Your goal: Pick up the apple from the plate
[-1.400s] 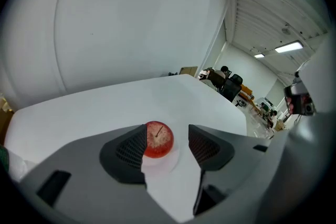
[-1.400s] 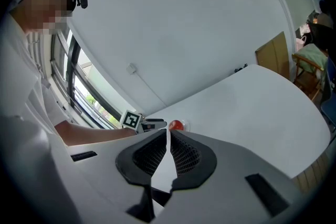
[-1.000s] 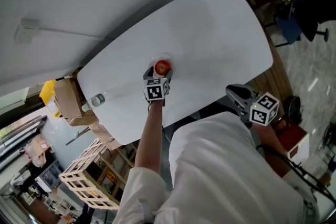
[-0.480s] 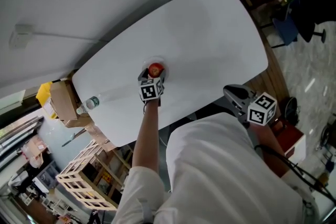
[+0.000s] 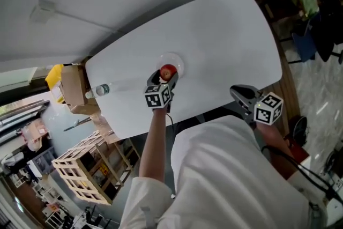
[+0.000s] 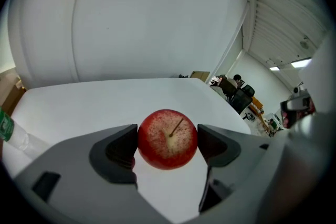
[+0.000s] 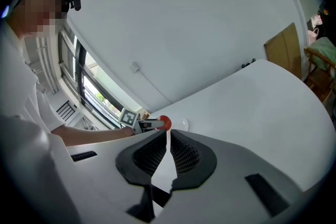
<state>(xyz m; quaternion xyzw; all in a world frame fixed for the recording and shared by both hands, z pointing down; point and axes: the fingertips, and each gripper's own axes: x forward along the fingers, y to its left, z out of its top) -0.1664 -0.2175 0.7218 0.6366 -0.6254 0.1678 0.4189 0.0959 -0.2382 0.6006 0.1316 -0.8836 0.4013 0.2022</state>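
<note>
The apple (image 6: 168, 139) is round and glossy red, with pale speckles and a yellowish patch round its thin brown stem. The left gripper (image 5: 162, 79) is clamped on it, its dark grey pads pressing on either side. The apple is at the near rim of the clear round plate (image 5: 175, 59), close to the near edge of the smooth, white, round-cornered table (image 5: 225, 35). The right gripper (image 7: 167, 136), its ribbed pads together, is beyond that edge.
</note>
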